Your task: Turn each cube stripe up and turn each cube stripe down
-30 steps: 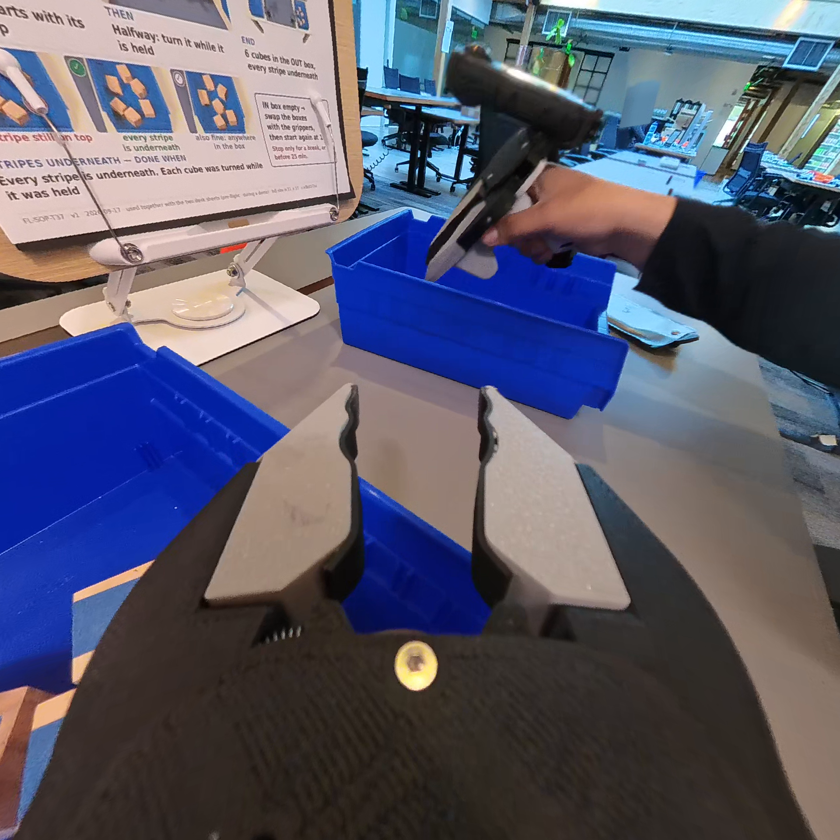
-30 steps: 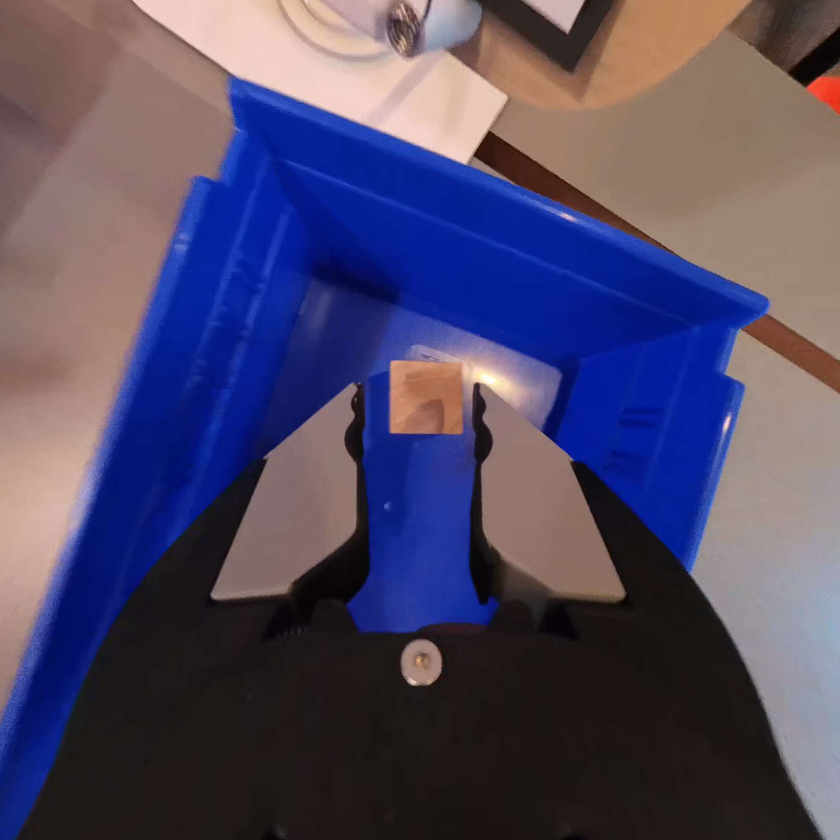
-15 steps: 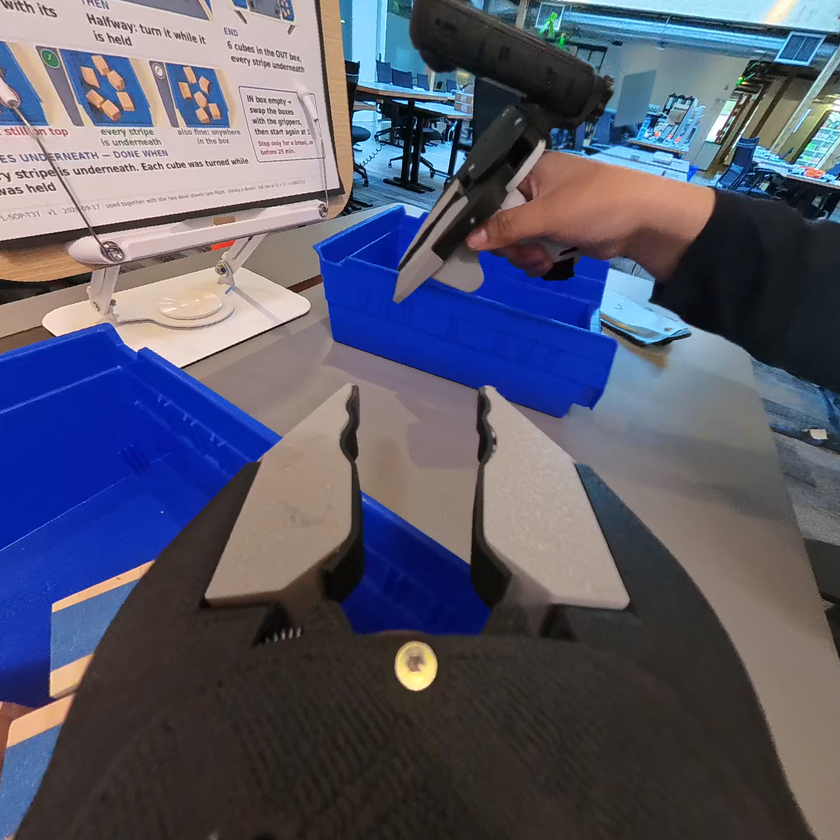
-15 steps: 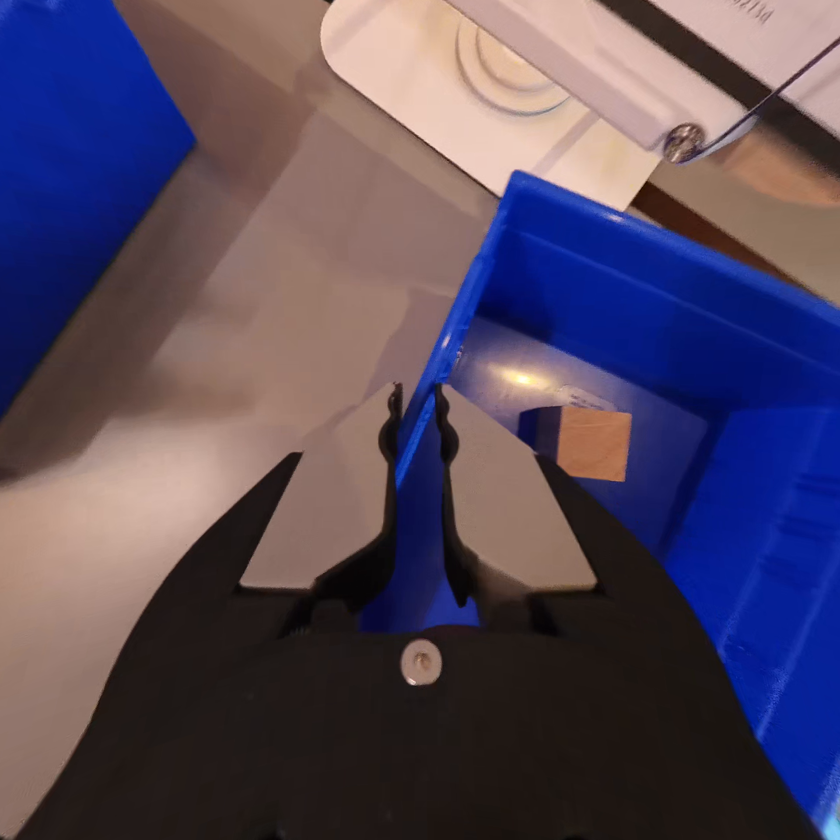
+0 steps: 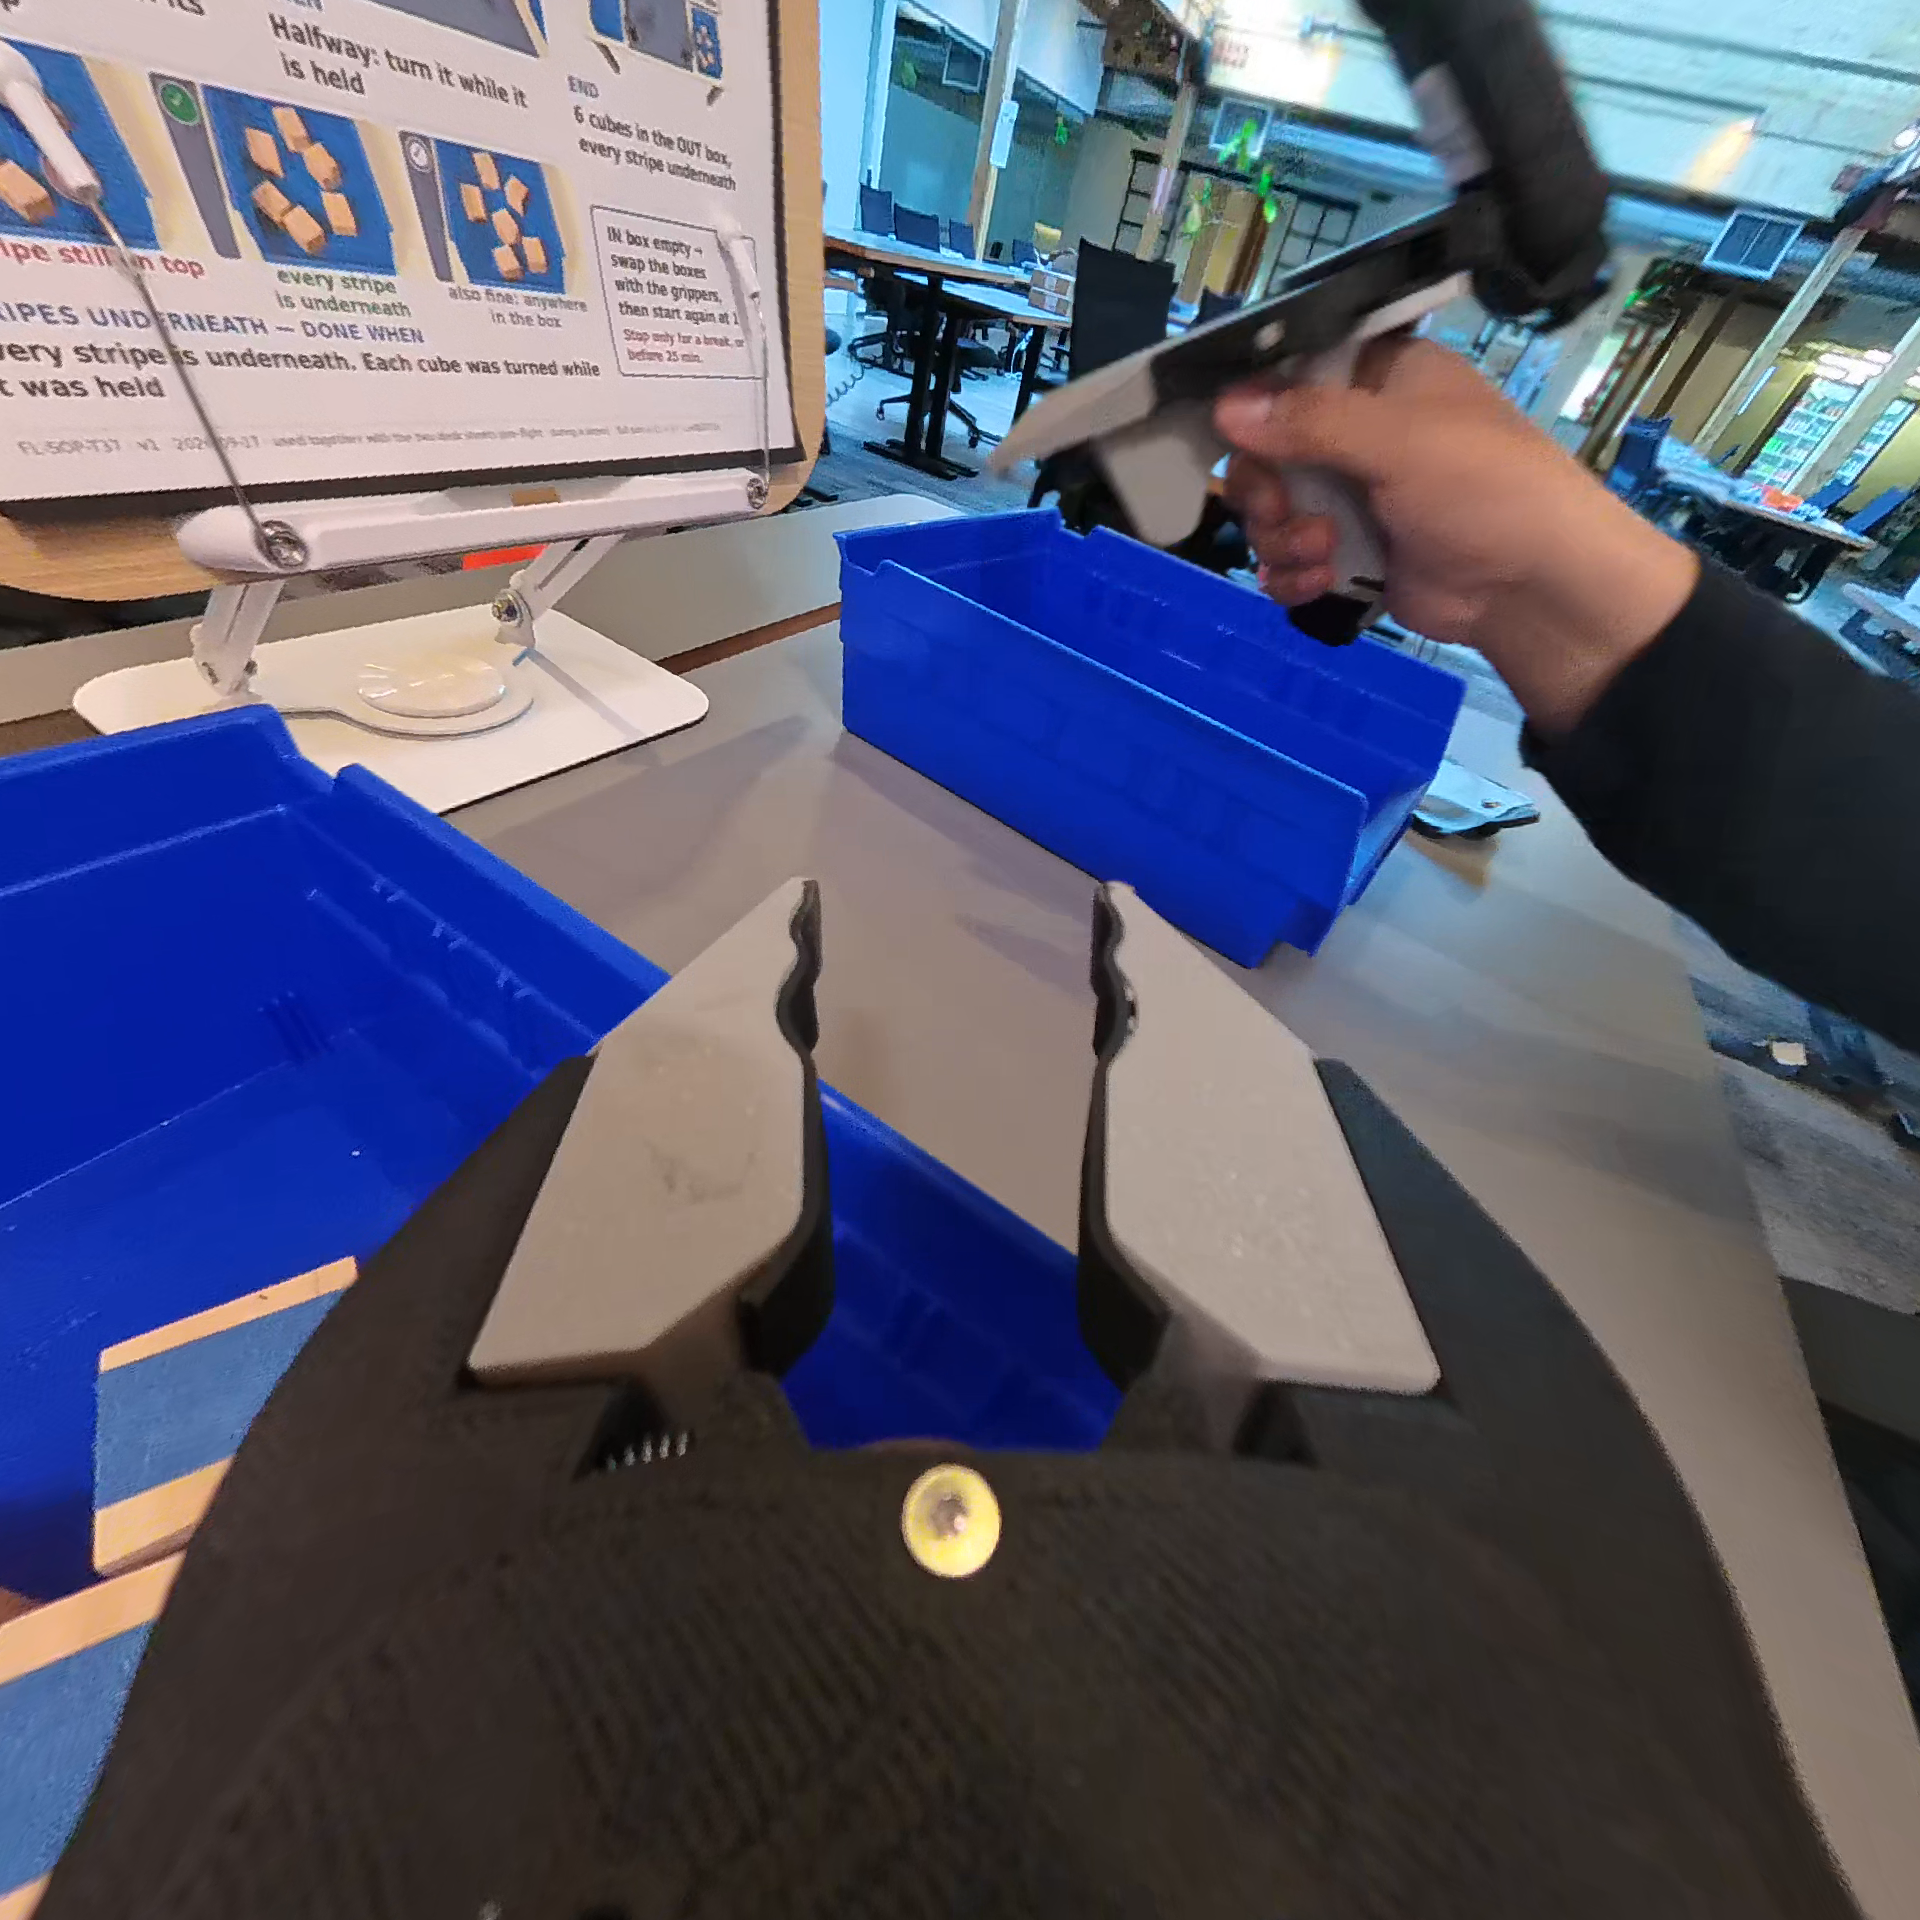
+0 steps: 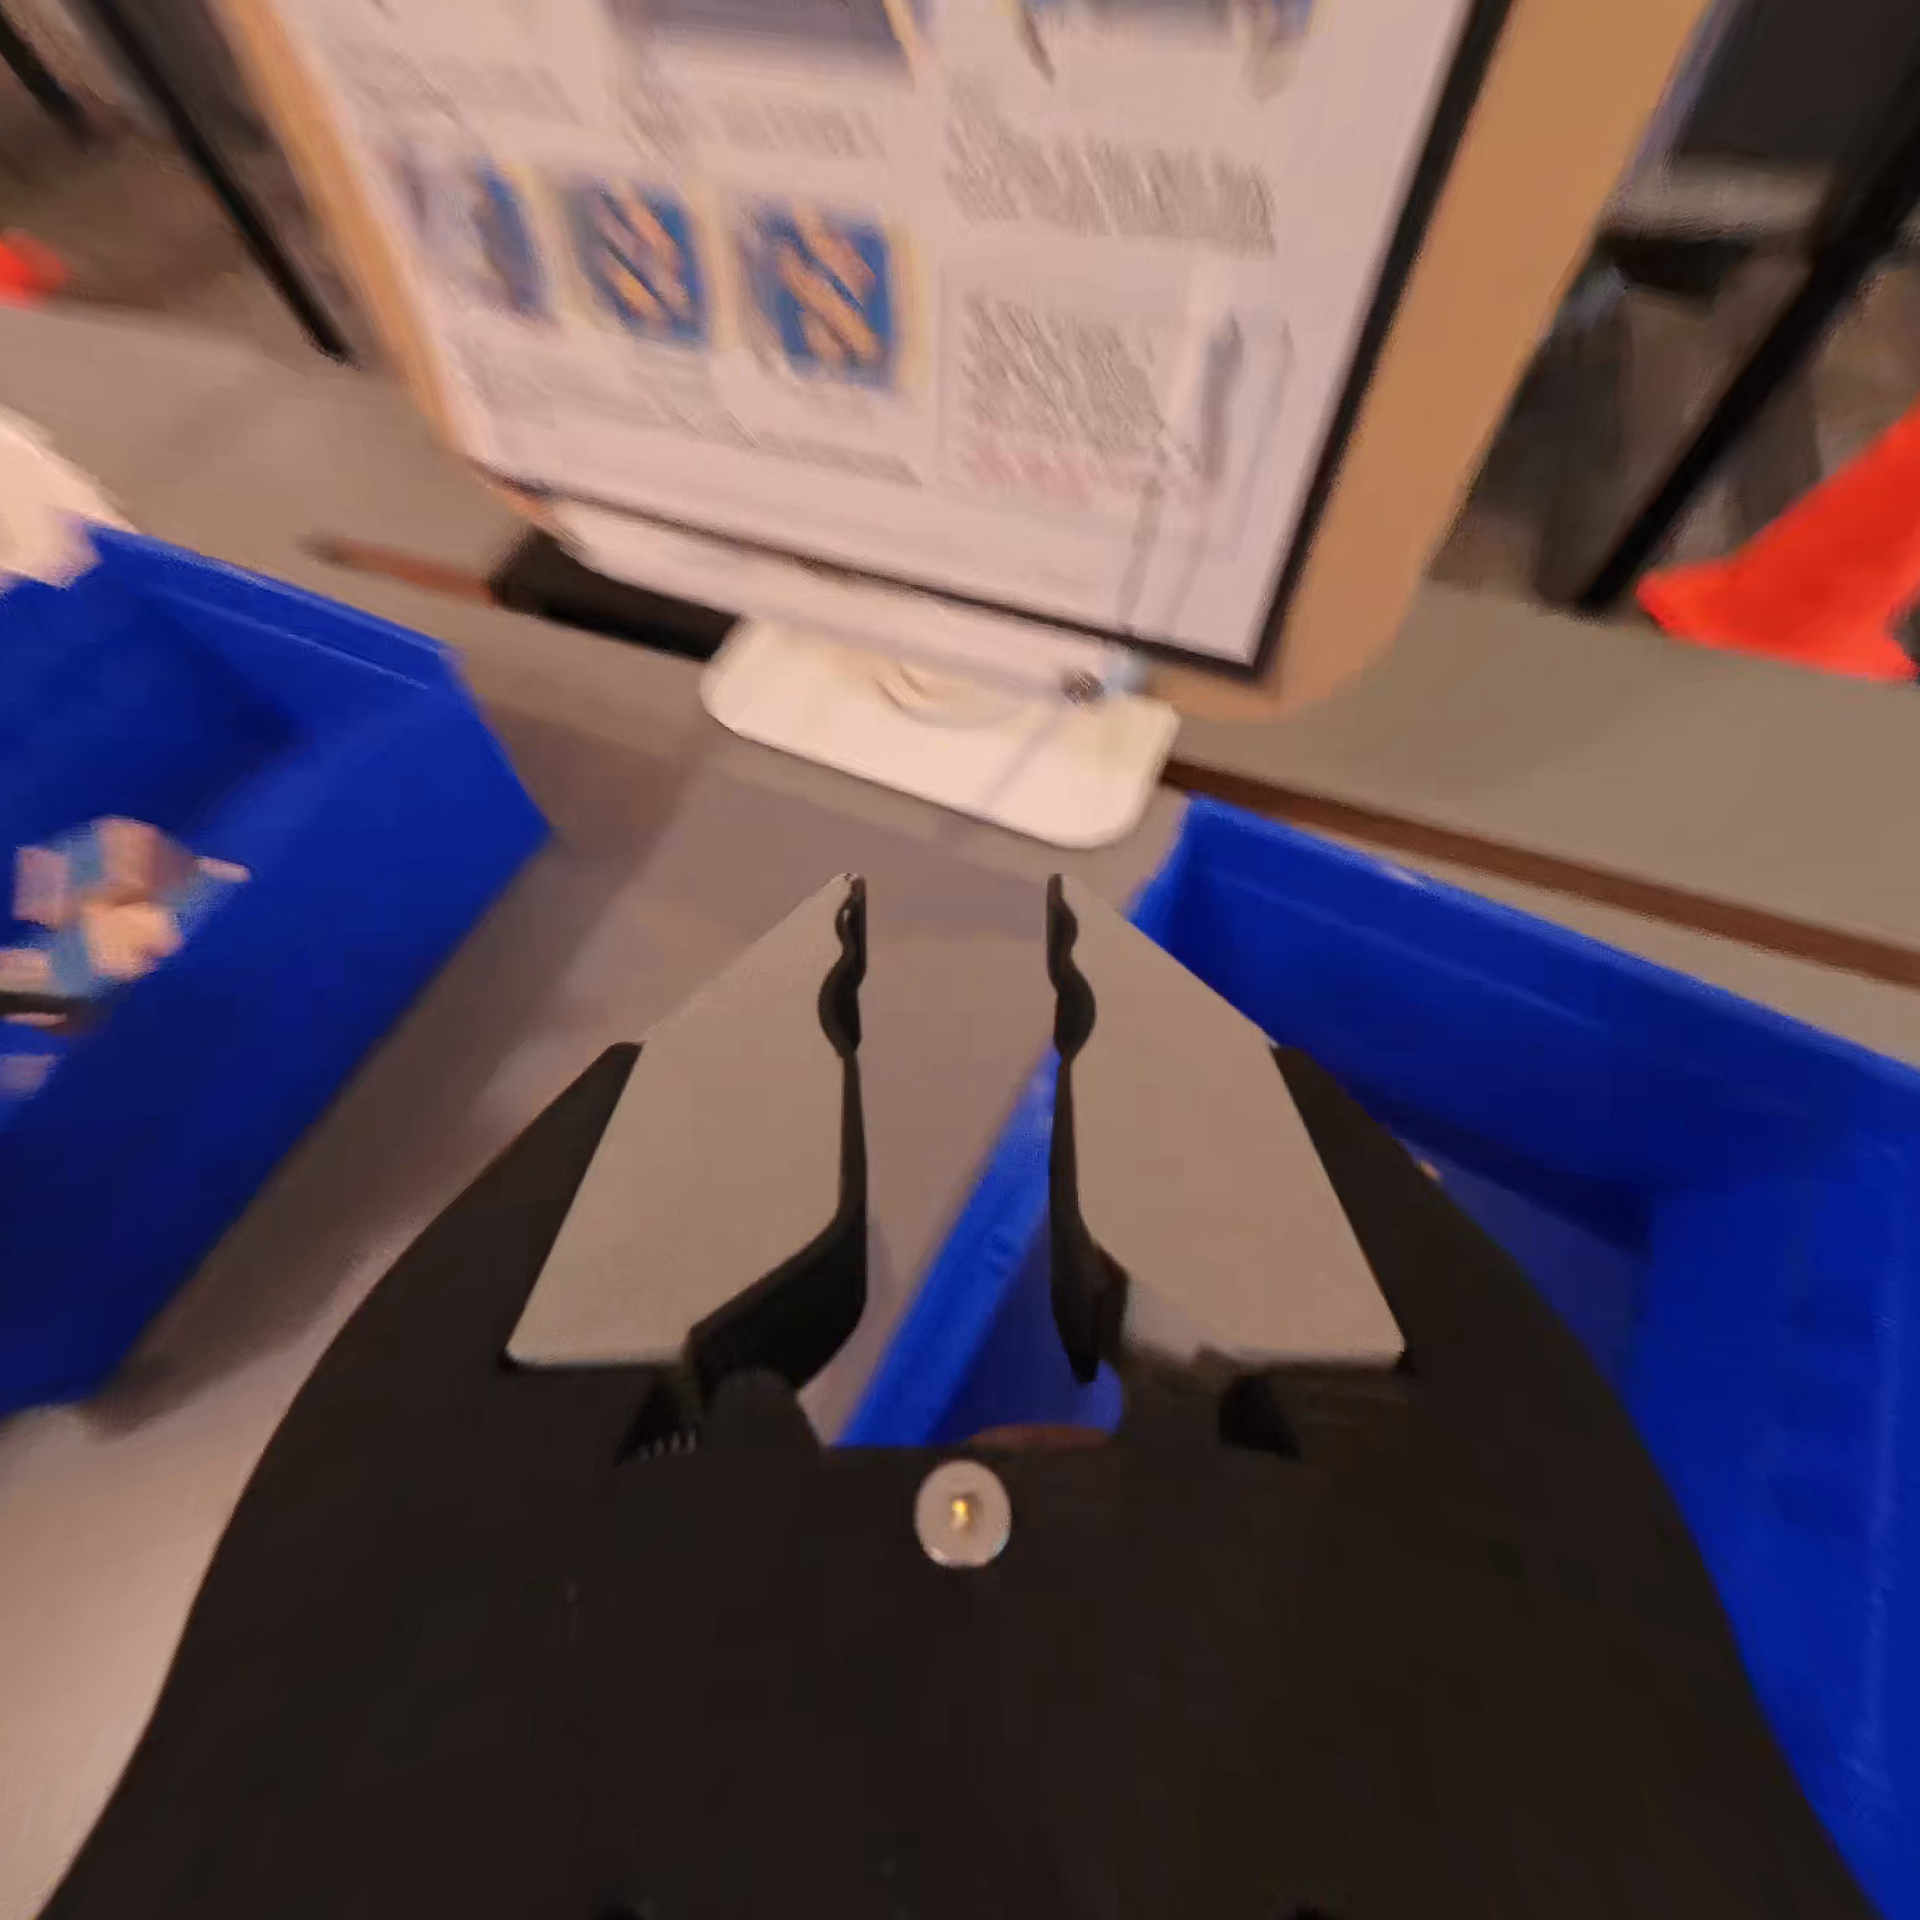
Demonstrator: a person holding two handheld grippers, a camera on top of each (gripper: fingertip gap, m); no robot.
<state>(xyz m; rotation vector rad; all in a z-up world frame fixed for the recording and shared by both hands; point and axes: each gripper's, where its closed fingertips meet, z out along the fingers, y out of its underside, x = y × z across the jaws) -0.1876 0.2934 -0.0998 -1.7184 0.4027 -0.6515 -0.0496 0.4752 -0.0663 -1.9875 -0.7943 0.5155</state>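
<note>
Spanning the lower half of both views, the grey table (image 5: 1403,1091) carries two blue bins: the near bin (image 5: 260,1039) at the left of the left wrist view, the far bin (image 5: 1091,727) at centre right. A white stand (image 5: 416,686) holding an instruction board (image 5: 416,260) fills the upper left. The right gripper (image 6: 951,894) hangs over the far bin's left wall, jaws apart and empty; blur smears its view, so a fast sweep could clip that wall or the stand. The left gripper (image 5: 956,914) sits above the near bin's right wall, jaws apart, empty. Striped wooden cubes (image 5: 208,1382) lie at the lower left, partly hidden; misjudging their faces risks a crooked grasp.
</note>
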